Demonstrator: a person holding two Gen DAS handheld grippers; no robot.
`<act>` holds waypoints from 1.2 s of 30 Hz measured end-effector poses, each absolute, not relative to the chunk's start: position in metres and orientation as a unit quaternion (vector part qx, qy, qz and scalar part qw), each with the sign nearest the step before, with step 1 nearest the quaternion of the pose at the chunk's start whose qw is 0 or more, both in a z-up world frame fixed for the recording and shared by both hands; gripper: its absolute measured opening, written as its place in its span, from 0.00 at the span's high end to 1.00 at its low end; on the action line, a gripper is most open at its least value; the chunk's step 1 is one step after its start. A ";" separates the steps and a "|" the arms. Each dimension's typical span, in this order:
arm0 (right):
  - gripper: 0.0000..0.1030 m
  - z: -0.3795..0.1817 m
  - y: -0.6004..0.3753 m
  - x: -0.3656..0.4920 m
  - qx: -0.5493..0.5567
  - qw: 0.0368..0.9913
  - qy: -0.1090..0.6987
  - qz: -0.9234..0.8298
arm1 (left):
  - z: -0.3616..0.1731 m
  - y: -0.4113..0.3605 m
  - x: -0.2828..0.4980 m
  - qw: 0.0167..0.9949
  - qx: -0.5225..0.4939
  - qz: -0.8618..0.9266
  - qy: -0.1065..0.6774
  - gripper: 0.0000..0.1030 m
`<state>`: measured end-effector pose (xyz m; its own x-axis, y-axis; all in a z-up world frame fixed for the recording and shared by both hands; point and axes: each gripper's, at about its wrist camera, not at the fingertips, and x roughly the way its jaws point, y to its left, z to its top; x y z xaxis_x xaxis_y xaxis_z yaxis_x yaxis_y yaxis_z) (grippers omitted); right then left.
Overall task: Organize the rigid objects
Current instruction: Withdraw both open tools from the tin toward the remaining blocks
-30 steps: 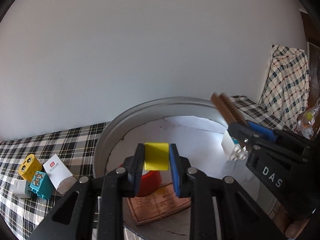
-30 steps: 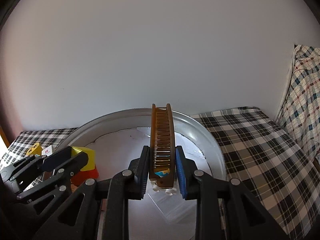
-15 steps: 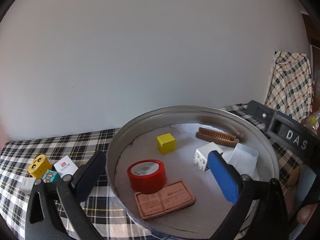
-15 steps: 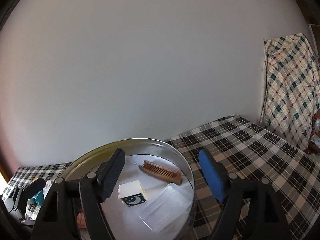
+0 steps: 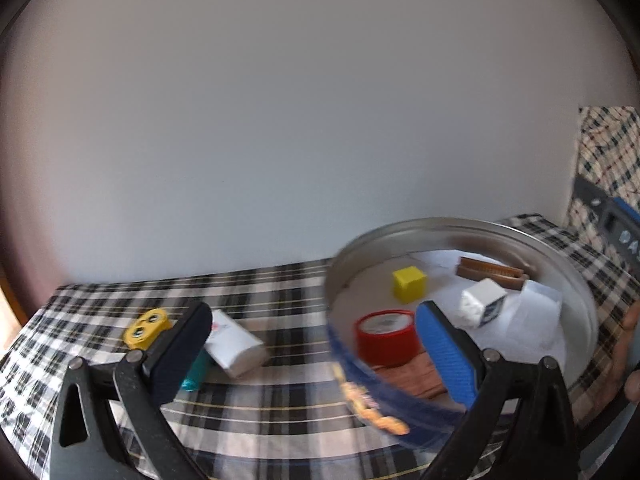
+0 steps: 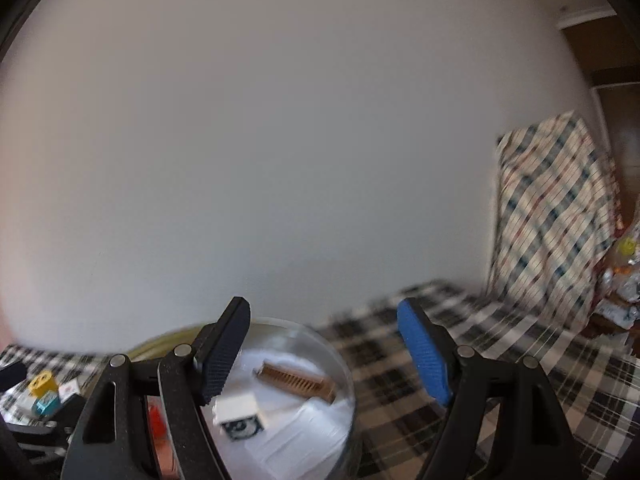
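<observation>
In the left wrist view a round metal tin [image 5: 440, 227] stands on the plaid cloth at the right. In it lie a yellow cube [image 5: 409, 284], a brown comb [image 5: 492, 272], a white brick [image 5: 482, 304], a red round box [image 5: 386, 336] and a brown card [image 5: 416, 376]. My left gripper [image 5: 316, 348] is open and empty, in front of the tin's left edge. My right gripper [image 6: 324, 356] is open and empty too, level above the tin [image 6: 346, 368]. Below it I see the comb [image 6: 296, 380] and the white brick [image 6: 240, 416].
Left of the tin lie a yellow brick with eyes [image 5: 146, 328], a white box [image 5: 234, 340] and a teal brick [image 5: 196, 372]. A plaid cloth hangs over furniture [image 6: 556, 220] at the right. A hand [image 5: 632, 360] shows at the right edge.
Both grippers opened. The yellow cube left my left gripper and the comb left my right; both now lie in the tin. Both grippers drew back, and the left one swung left.
</observation>
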<state>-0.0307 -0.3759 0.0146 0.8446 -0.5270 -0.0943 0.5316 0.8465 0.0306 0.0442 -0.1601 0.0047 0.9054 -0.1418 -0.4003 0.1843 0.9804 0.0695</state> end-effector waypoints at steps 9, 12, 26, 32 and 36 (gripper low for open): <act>0.24 0.015 -0.374 -0.044 0.056 0.950 0.027 -0.306 | 0.000 -0.133 0.040 0.977 0.042 -0.058 0.199 0.00; 0.24 0.015 -0.368 -0.051 0.051 0.947 0.014 -0.318 | 0.000 -0.127 0.038 0.978 0.035 -0.059 0.199 0.00; 0.24 0.014 -0.332 -0.089 0.049 0.945 -0.005 -0.324 | 0.000 -0.100 0.034 0.977 0.027 -0.058 0.205 0.00; 0.24 0.012 -0.306 -0.095 0.036 0.949 -0.003 -0.314 | 0.000 -0.078 0.036 0.977 0.027 -0.049 0.206 0.00; 0.24 0.008 -0.285 -0.092 0.041 0.953 0.007 -0.301 | -0.001 -0.060 0.038 0.977 0.027 -0.039 0.206 0.00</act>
